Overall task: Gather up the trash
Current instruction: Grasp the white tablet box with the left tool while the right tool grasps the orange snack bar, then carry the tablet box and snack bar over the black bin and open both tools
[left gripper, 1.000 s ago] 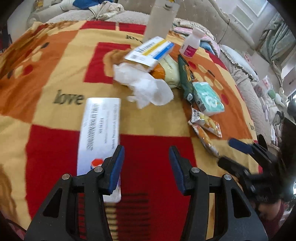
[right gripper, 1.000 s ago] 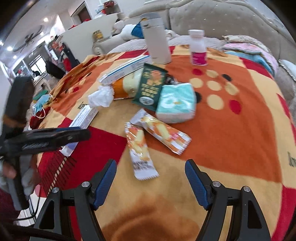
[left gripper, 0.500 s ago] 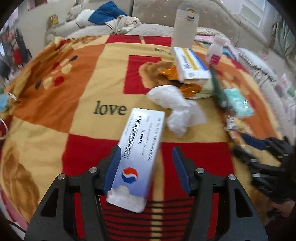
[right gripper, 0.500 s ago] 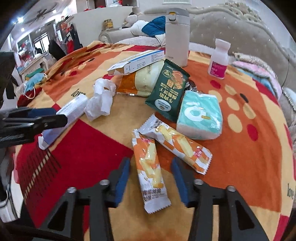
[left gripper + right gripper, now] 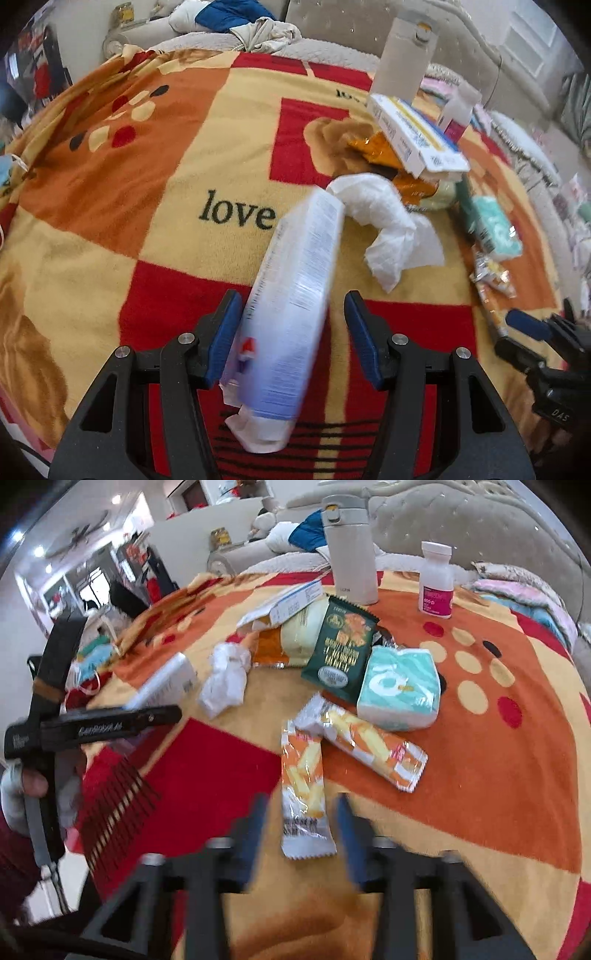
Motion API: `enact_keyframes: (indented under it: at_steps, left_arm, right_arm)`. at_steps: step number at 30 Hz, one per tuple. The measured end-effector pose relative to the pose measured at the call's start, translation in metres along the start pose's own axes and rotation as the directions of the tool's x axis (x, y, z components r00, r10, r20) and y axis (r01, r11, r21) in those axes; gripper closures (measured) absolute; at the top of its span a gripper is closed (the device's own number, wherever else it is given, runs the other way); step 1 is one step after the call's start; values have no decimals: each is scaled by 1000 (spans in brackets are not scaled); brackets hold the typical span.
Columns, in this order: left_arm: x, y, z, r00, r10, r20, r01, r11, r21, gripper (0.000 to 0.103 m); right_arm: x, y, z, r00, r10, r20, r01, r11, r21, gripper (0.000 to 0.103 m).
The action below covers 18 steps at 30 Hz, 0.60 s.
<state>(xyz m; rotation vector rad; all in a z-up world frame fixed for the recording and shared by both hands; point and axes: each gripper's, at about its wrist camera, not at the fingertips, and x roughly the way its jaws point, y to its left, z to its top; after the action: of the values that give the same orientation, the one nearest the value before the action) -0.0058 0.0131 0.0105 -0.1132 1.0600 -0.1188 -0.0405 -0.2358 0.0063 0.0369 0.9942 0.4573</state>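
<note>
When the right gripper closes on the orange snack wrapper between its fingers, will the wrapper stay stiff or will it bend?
The orange snack wrapper will probably bend: it is a thin film pouch lying flat on the blanket. It looks light, so the right gripper should lift it easily. Its glossy surface might slip, and the crimped end could crumple.

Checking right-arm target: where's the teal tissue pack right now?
Right wrist view, right of centre: the teal tissue pack lies on the blanket, beside the dark green snack bag and just above the two orange snack wrappers.
</note>
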Motion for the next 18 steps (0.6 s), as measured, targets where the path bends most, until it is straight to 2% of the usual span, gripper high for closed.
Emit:
enact_keyframes:
  at_steps: [4, 7, 9, 11, 12, 14, 16, 18]
  left_arm:
    - [-9, 2, 4, 999, -37, 22, 38, 999, -11, 47]
    - [-5, -3, 6, 999, -34, 10, 34, 999, -4, 47]
    - [2, -6, 6, 999, -37, -9, 37, 999, 3, 47]
    - [9, -10, 5, 998, -44, -39, 45, 999, 8, 47]
    - [11, -11, 4, 998, -45, -47, 46, 999, 12, 47]
    - [11, -15, 2, 999, -35, -34, 36, 999, 31, 47]
    - [10, -18, -1, 998, -58, -34, 59, 998, 35, 59]
    - [5, -20, -2, 995, -94, -39, 96, 995, 34, 59]
  right_arm:
    - [6, -1, 11, 1000, 14, -10, -13, 1000, 8, 47]
    - [16, -2, 17, 1000, 10, -18, -9, 1000, 14, 47]
    - [22, -1, 17, 999, 1, -40, -1, 1000, 11, 63]
    - [23, 5, 16, 999, -26, -42, 25, 1000, -19, 69]
    - [22, 7, 15, 999, -32, -41, 31, 999, -35, 77]
    - [20, 11, 12, 999, -35, -35, 34, 998, -51, 79]
    - [15, 10, 10, 999, -25, -22, 24, 998, -50, 80]
    - [6, 10, 7, 1000, -13, -2, 13, 999, -45, 80]
